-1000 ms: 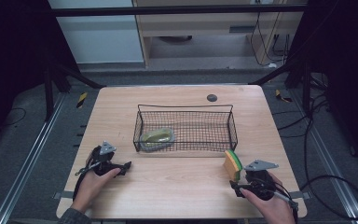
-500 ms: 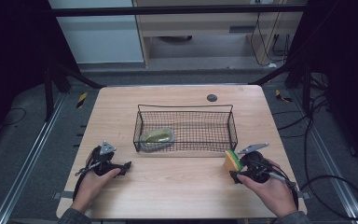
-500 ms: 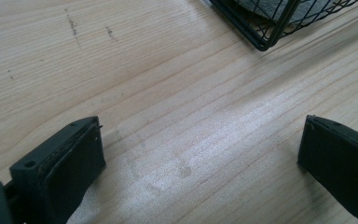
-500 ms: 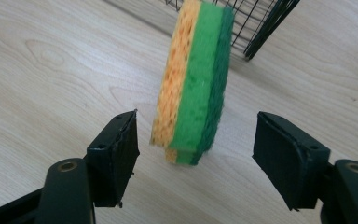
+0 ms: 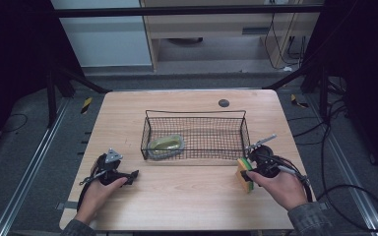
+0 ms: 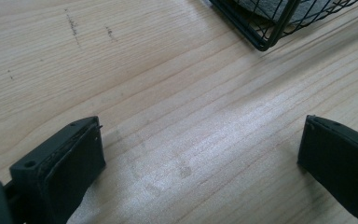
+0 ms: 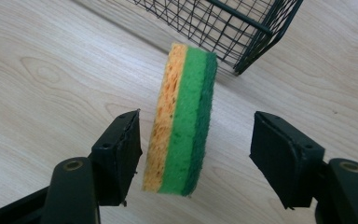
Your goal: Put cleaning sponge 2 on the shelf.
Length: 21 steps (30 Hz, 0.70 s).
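A yellow-and-green sponge [image 5: 244, 175] stands on its edge on the wooden table [image 5: 187, 201], just in front of the right end of a black wire basket [image 5: 195, 132]. My right gripper [image 5: 249, 169] is open around it. In the right gripper view the sponge [image 7: 184, 121] sits between the jaws, its yellow face close to the left jaw and a wide gap on the green side. My left gripper [image 5: 130, 175] rests open at the front left. Its view has bare wood between the jaws of the left gripper [image 6: 200, 154] and a basket corner [image 6: 265, 28] beyond.
A grey-green dish-like item [image 5: 166, 145] lies in the left part of the basket. A small black disc [image 5: 224, 103] sits on the table behind the basket. Dark floor, cables and frame legs surround the table.
My right gripper has moved forward and left up to the sponge, so its open jaws now straddle it. The sponge and the left gripper have stayed in place.
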### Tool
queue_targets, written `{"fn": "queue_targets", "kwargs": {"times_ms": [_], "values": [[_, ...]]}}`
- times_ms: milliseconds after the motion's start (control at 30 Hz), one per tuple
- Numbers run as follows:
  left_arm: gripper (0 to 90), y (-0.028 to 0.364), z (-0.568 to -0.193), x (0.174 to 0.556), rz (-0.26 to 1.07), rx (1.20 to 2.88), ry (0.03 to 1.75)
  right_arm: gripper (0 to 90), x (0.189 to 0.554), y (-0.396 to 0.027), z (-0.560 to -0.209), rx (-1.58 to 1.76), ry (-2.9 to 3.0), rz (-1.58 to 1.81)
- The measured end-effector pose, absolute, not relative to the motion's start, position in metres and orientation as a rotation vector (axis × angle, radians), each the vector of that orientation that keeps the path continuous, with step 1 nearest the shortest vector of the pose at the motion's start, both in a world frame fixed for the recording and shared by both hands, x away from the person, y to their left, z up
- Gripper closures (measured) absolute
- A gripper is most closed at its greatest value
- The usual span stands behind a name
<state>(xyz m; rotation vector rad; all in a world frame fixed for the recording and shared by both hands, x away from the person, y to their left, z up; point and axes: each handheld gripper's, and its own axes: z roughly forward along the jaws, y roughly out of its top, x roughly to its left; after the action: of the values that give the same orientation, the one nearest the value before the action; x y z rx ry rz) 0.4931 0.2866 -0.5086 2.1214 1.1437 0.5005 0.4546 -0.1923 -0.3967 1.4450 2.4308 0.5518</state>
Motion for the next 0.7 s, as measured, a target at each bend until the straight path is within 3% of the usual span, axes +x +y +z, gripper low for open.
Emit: {"fn": "queue_targets", "kwargs": {"times_ms": [700], "values": [[0.0, 0.287, -0.509, 0.493, 0.5, 2.122, 1.142, 42.2, 0.469, -0.187, -0.401, 1.442, 2.465, 0.495]]}}
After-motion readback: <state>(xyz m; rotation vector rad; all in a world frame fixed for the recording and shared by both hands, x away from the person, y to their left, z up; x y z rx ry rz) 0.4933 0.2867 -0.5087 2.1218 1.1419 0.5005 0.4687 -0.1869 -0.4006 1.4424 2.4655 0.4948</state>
